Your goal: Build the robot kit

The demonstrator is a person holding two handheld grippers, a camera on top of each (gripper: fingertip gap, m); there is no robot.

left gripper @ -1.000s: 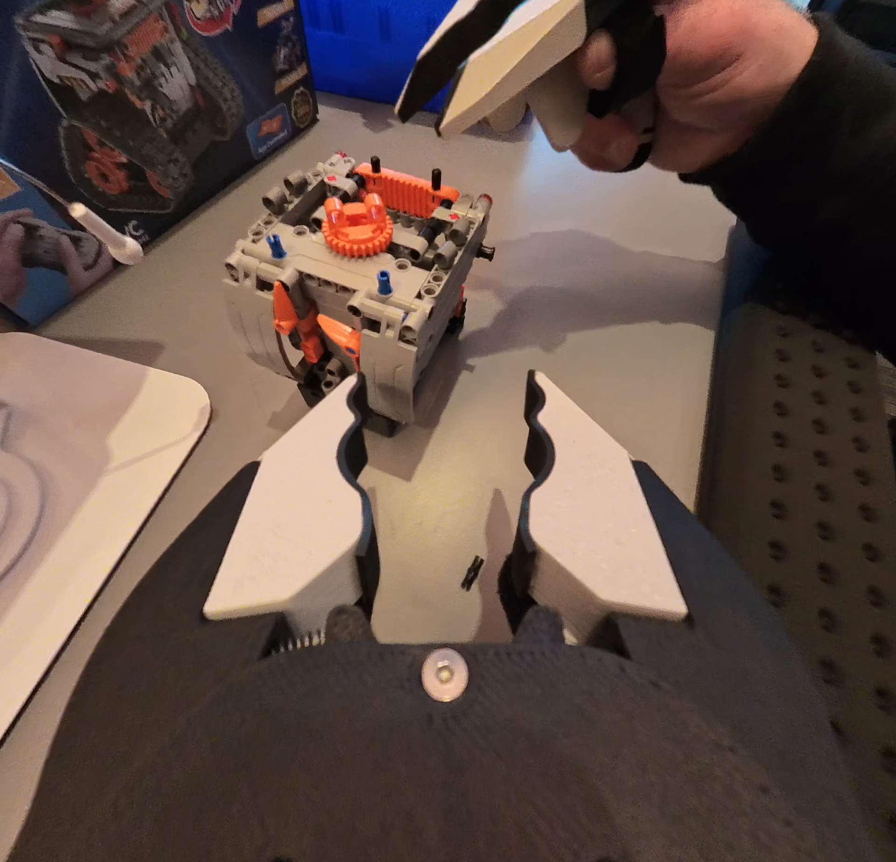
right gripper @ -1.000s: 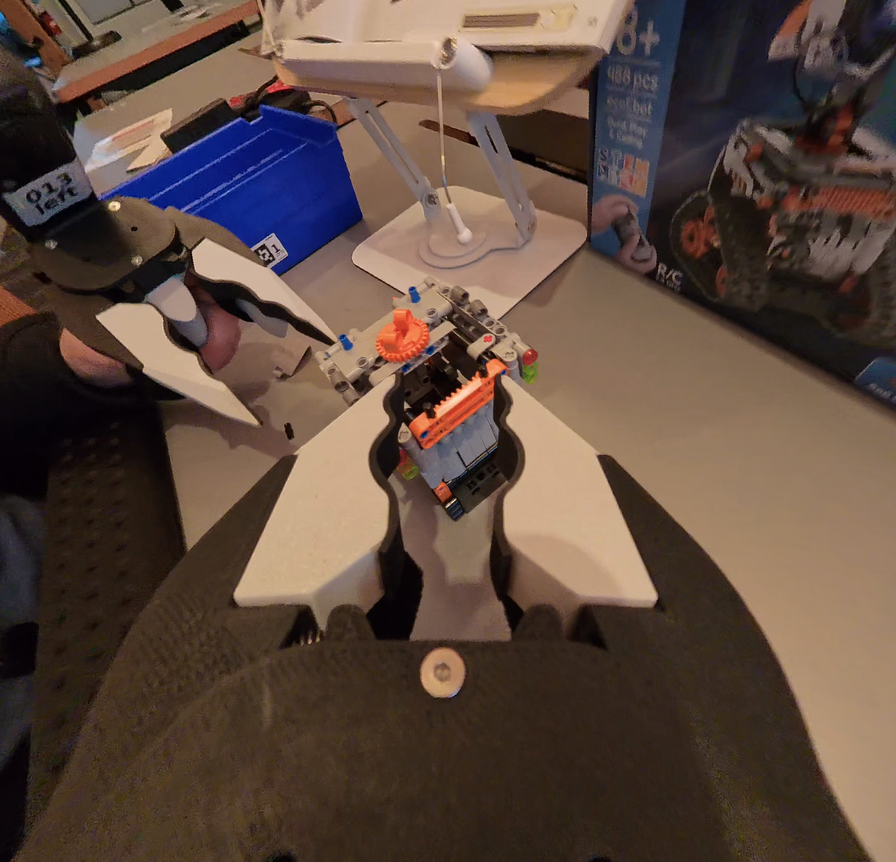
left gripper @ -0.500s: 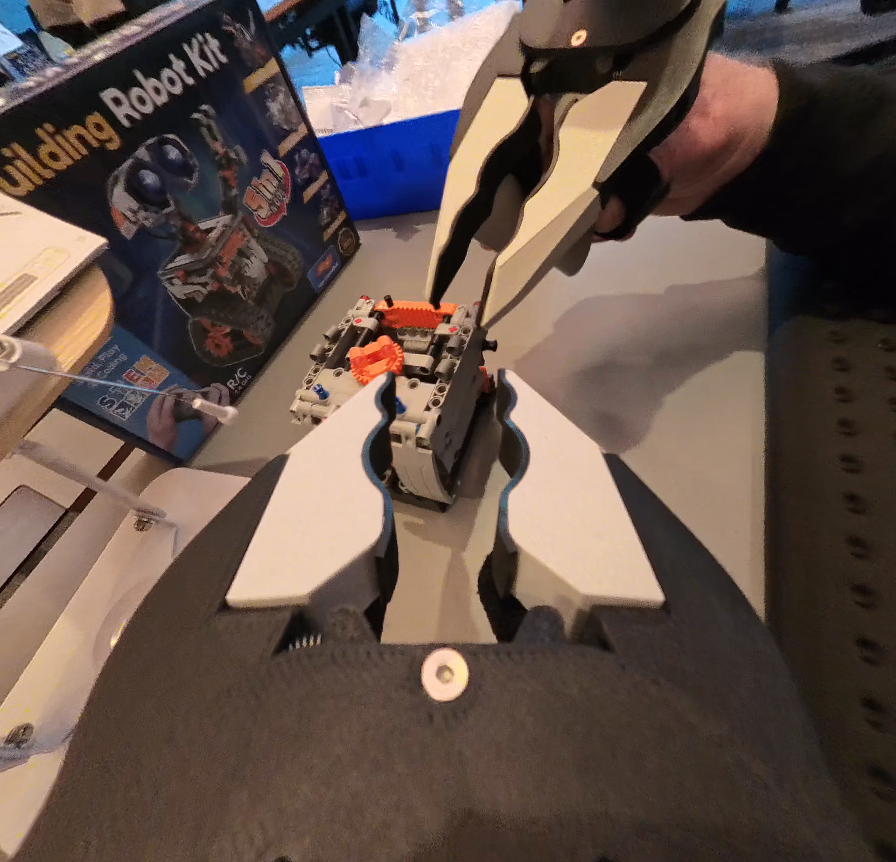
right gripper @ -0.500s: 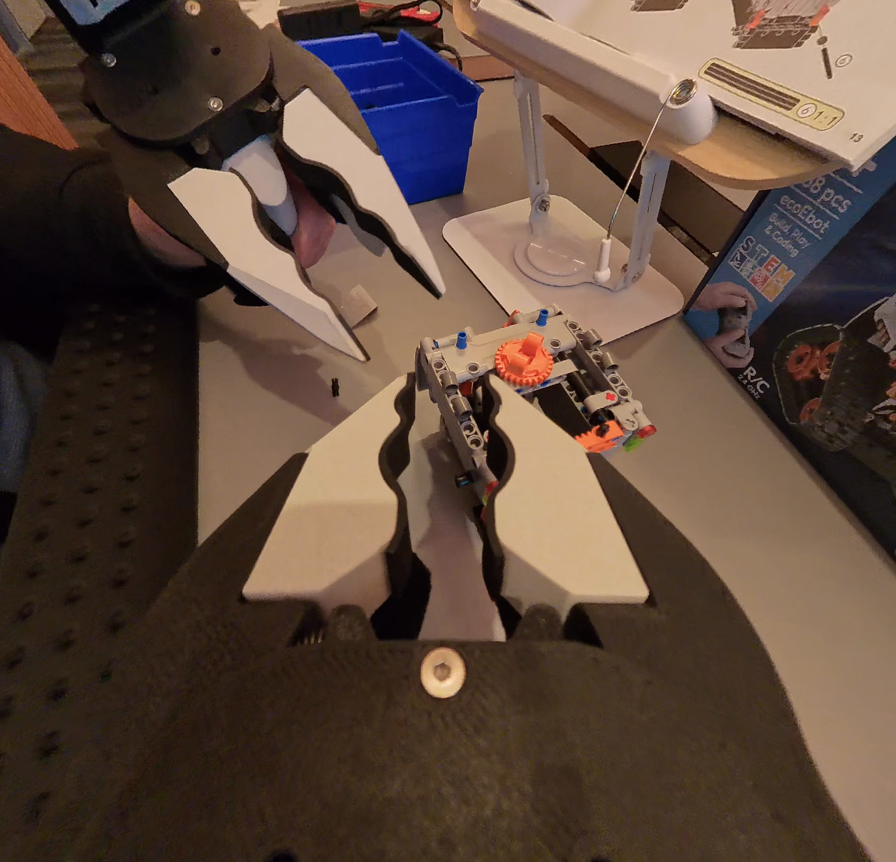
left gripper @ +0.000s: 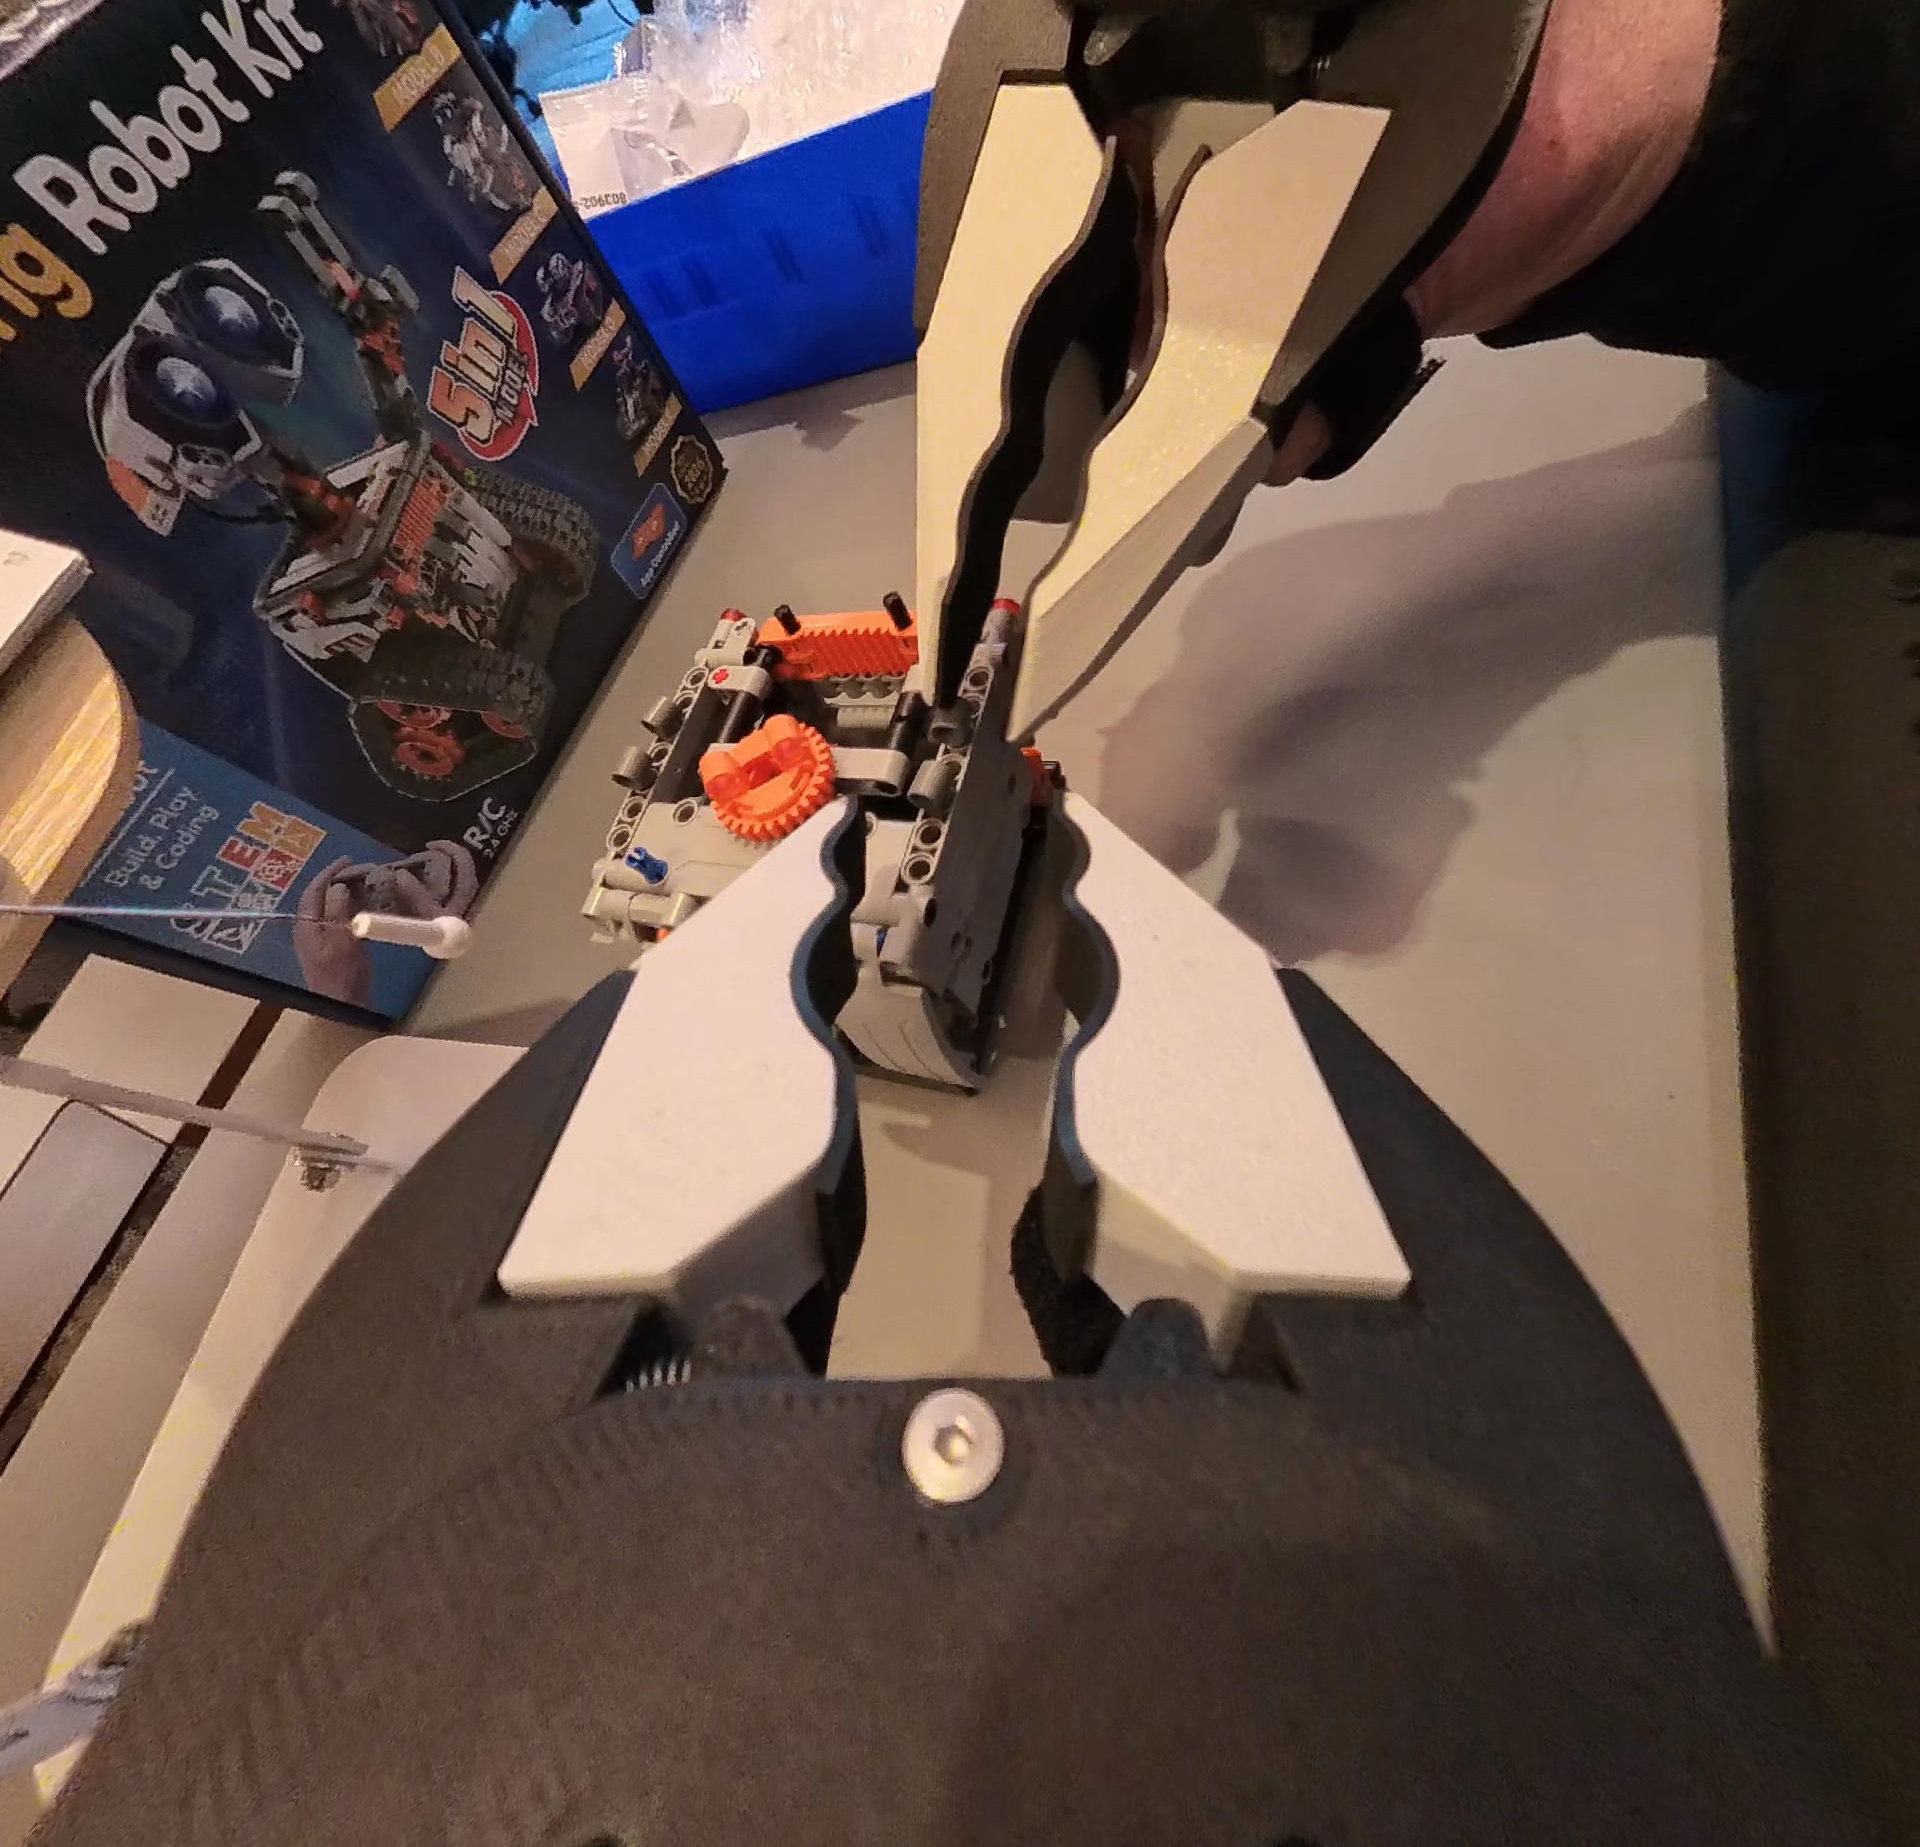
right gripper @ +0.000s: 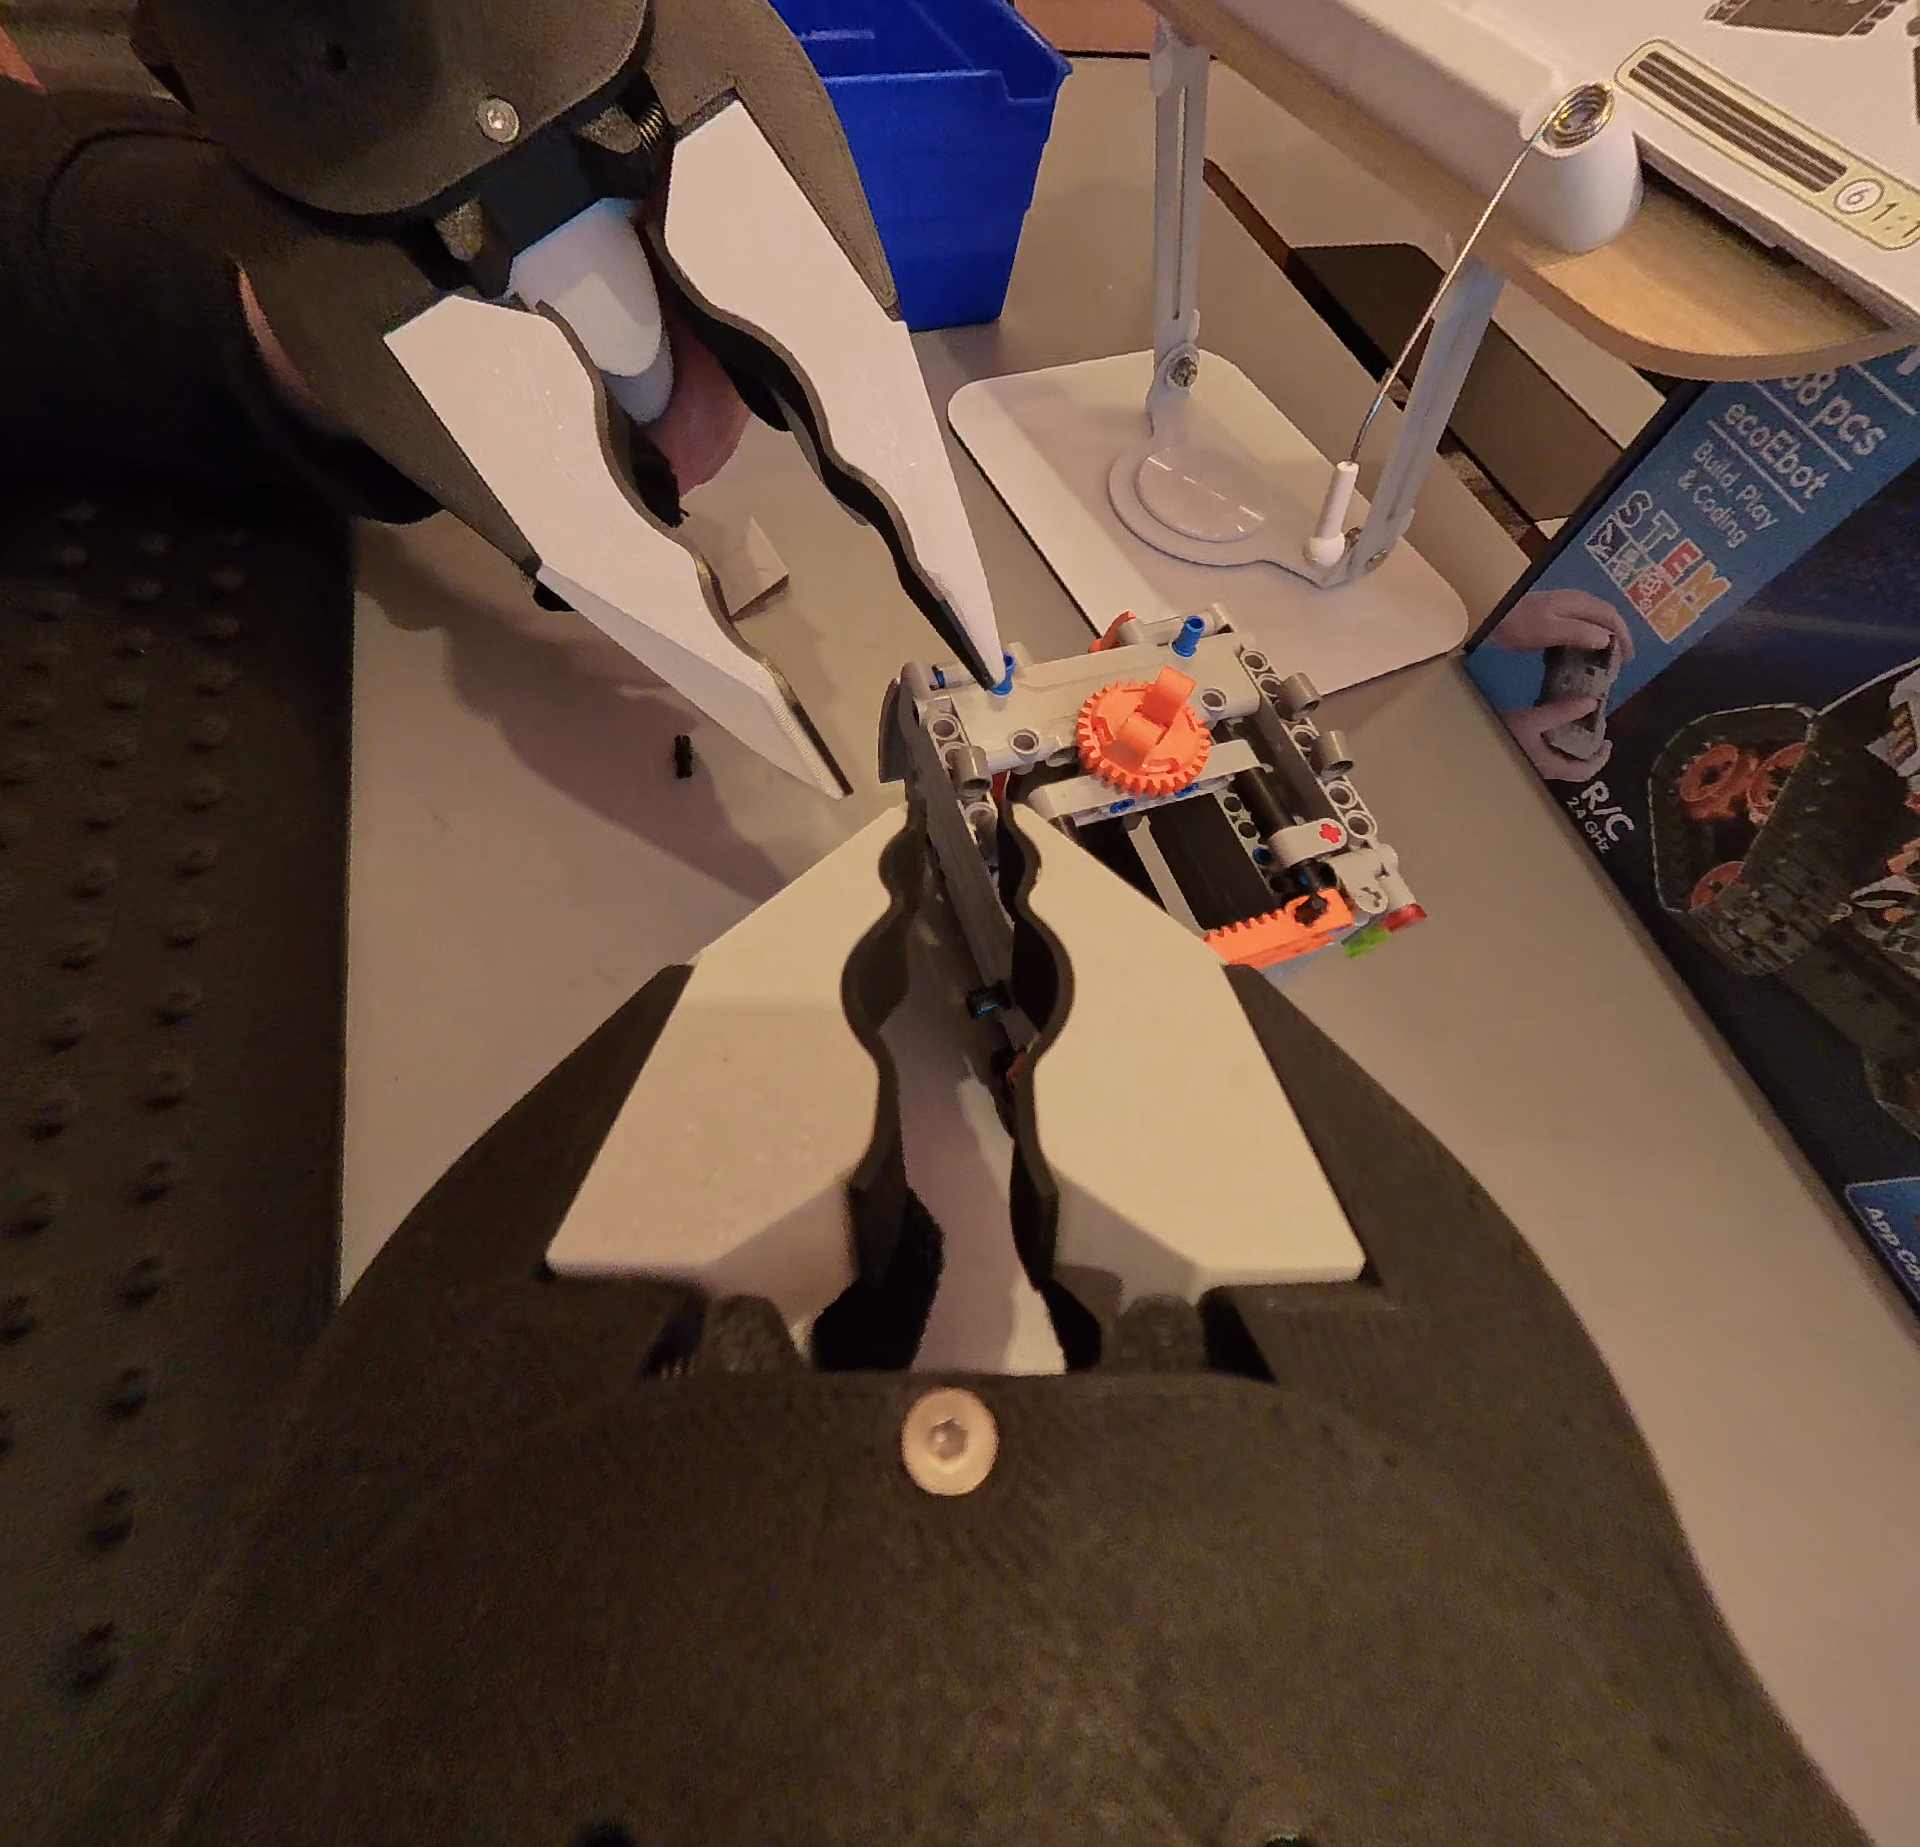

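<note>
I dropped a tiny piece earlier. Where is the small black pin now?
In the right wrist view the small black pin lies loose on the grey table, left of the brick model, just under the left tool's outer finger.

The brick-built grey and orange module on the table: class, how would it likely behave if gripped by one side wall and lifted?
The grey and orange brick module is probably stiff and light: an open frame of pinned plastic beams. The right gripper pinches one thin wall, so it may tilt. Its orange gear and blue pins could pop loose.

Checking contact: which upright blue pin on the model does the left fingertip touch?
The left-hand blue pin in the right wrist view; the other pin stands free.
</note>
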